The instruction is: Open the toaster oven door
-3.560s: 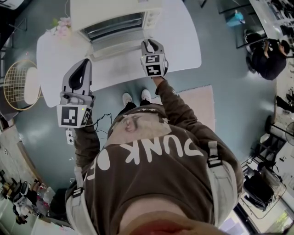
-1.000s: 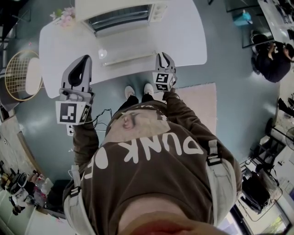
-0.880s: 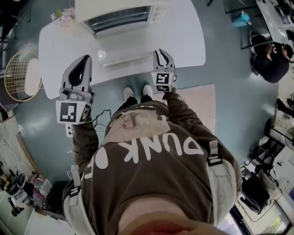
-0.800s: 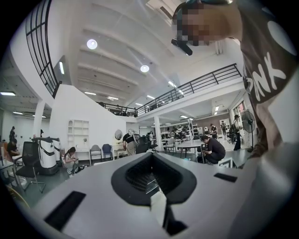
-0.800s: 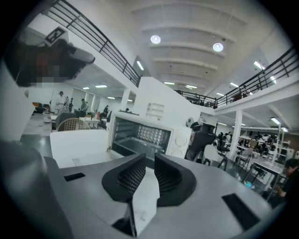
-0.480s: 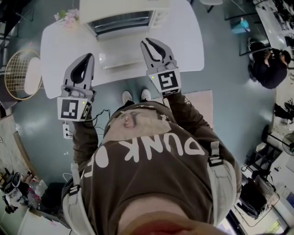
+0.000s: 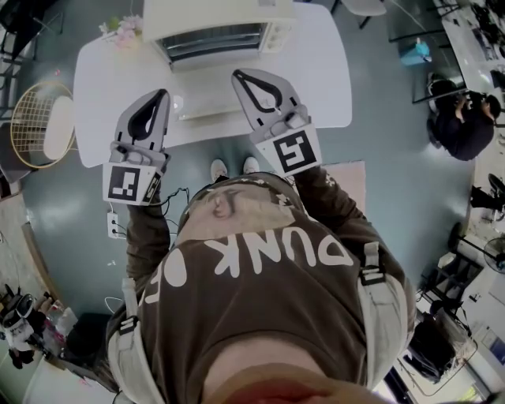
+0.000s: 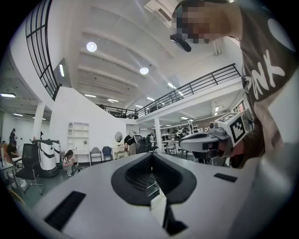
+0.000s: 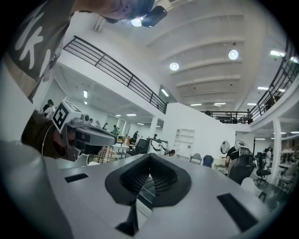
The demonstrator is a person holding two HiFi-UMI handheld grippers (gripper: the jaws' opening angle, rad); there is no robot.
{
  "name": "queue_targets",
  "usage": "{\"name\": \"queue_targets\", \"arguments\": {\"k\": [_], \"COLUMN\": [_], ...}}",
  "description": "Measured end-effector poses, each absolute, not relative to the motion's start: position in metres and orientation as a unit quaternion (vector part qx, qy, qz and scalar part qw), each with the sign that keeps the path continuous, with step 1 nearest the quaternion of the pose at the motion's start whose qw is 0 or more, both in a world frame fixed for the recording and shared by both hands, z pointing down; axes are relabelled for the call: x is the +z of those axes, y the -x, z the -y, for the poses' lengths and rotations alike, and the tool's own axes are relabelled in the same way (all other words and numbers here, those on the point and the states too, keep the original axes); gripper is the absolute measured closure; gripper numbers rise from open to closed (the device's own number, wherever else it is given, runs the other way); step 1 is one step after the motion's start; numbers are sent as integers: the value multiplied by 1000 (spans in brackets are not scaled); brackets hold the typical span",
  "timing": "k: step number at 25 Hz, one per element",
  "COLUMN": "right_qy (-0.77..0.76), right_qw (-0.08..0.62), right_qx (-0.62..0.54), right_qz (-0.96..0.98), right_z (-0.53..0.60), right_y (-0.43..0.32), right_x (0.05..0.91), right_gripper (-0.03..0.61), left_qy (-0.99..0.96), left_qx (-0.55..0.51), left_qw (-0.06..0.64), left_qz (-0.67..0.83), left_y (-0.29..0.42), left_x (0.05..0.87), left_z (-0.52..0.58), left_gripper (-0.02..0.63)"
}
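The cream toaster oven (image 7: 217, 20) stands at the back of the white table (image 7: 323, 71). Its glass door (image 7: 201, 87) hangs open and lies flat toward me, with the rack showing inside. My right gripper (image 7: 237, 75) is raised above the door's right part, jaws shut, nothing between them. My left gripper (image 7: 162, 95) hovers over the table's front left, also shut and empty. Both gripper views look up into the hall. The left gripper (image 8: 152, 156) shows its closed tips, with the right gripper (image 8: 205, 140) beside it. The right gripper (image 9: 149, 158) likewise shows closed tips.
Pink flowers (image 7: 122, 28) sit at the table's back left. A round wicker stool (image 7: 35, 122) stands left of the table, and a pink rug (image 7: 351, 189) lies on the floor by my feet. A power strip (image 7: 114, 225) lies on the floor. A person (image 7: 458, 118) sits far right.
My right gripper has lifted from the table's front edge up over the open door, and its jaws have closed. The left gripper has risen a little. The door stays down.
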State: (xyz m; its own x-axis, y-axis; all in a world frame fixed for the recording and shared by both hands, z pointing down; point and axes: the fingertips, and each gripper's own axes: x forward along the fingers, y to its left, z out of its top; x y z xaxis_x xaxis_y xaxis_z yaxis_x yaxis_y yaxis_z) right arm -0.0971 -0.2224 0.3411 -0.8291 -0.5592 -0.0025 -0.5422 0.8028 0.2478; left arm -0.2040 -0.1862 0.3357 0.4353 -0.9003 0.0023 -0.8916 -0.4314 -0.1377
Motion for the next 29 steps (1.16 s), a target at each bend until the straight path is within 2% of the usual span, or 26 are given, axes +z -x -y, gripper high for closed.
{"name": "queue_targets", "arguments": {"k": [29], "right_qy": [-264], "right_qw": [43], "right_qx": [-101], "right_qz": [958], "right_z": [220], "right_y": [97], "right_x": [353], "right_gripper": [571], "left_qy": [853], "left_qx": [-36], "left_qw": [64], "left_qz": [-516], "left_y": [189], "left_x": [329], "left_z": [185], "left_gripper": [611]}}
